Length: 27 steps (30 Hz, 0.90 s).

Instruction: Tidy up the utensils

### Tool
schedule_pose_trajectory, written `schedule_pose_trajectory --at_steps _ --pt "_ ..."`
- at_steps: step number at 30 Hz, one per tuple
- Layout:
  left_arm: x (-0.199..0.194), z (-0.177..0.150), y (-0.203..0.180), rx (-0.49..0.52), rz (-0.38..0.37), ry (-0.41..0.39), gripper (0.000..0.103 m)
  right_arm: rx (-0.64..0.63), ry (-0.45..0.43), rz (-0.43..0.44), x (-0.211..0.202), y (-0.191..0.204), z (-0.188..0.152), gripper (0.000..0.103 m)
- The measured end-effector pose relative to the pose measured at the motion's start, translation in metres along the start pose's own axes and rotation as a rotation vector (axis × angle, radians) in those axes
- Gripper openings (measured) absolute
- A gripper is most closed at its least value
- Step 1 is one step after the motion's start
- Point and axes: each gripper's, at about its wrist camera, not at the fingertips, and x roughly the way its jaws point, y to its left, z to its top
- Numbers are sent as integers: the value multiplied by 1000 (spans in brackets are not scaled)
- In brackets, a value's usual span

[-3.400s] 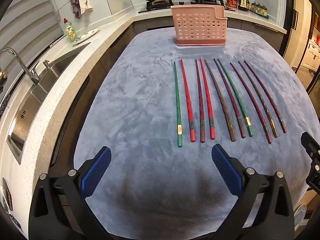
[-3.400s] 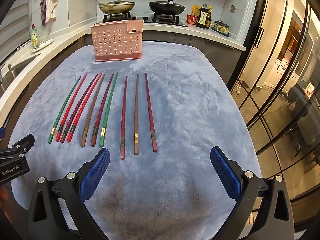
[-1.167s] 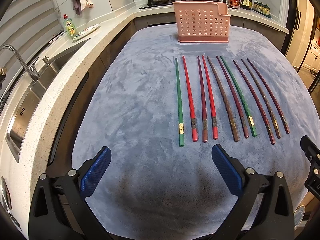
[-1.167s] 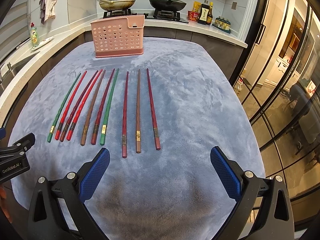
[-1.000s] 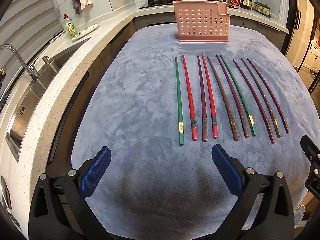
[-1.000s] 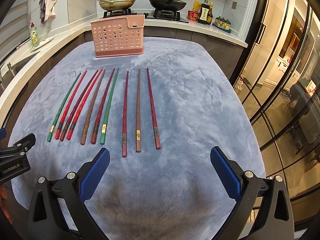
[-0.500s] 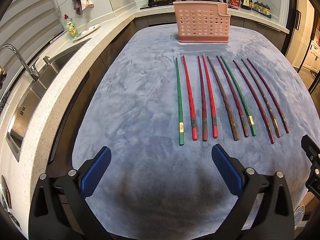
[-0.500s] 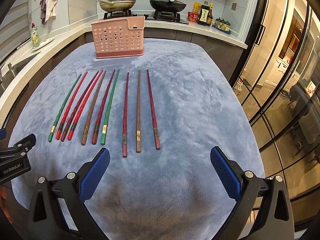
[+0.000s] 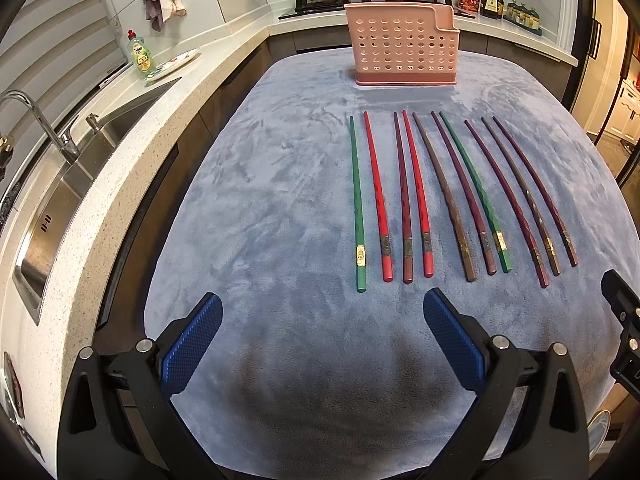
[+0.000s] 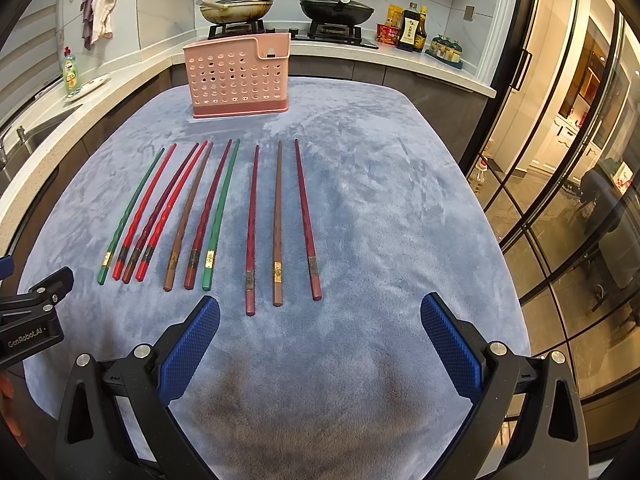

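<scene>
ten chopsticks lie side by side on a grey-blue plush cloth that covers the table, their thin tips pointing toward a pink perforated utensil holder standing upright at the far end of the cloth, well apart from the row. seen from the left wrist, the row runs from a green chopstick on the far left, then red and dark red ones, a brown one, a second green chopstick, and three dark ones on the right. the left gripper hovers over the near part of the cloth with its blue-padded fingers spread wide and nothing between them, its right finger just short of the butt ends of the red sticks. the right gripper is likewise spread wide and empty, hovering near the thick ends of the three rightmost chopsticks. beyond the table, a sink sits in the speckled counter on the left, with a dish soap bottle near it, and two pans rest on the stove behind the holder.
</scene>
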Motion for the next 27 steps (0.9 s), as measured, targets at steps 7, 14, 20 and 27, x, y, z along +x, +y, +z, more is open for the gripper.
schedule_pose_trajectory --at_steps 7,14,20,27 --pt "1 2 2 -11 -12 6 96 10 2 2 0 -1 1 96" --pt "26 10 21 -88 -83 34 96 32 1 7 12 -11 1 96" --pt "53 15 21 -78 -88 33 96 43 3 -3 32 -19 3 90" --pt "76 18 16 -66 -105 41 93 48 23 3 61 -22 12 72"
